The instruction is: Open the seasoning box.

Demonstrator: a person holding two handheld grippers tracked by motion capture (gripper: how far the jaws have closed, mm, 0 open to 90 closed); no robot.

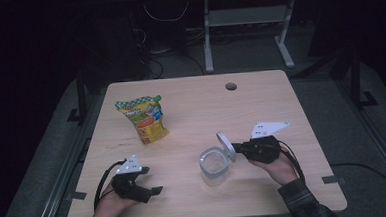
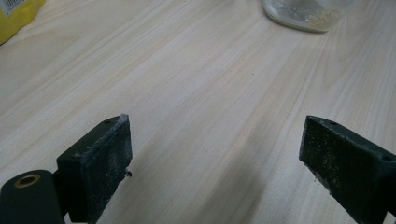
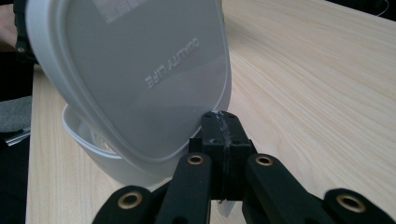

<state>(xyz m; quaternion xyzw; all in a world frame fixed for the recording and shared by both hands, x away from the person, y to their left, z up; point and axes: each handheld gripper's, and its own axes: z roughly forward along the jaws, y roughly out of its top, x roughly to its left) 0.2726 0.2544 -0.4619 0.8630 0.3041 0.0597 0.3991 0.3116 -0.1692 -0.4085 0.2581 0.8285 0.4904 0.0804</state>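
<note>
My right gripper (image 1: 235, 147) is clenched on the rim of the lid (image 1: 226, 147), with the jaws fully together and a thin edge pinched between them. The lid stands tilted, lifted off the clear container (image 1: 214, 166), which sits directly below and ahead of the jaws; the mouth of the container is exposed. I judge the opening step complete. My left gripper (image 1: 157, 190) is released, jaws wide apart over bare table (image 2: 210, 93), with the container base ahead to the right. The snack pouch (image 1: 144, 118) stands well apart from the left gripper, untouched. Remaining work, as I judge it: set the lid aside, then fetch the pouch.
</note>
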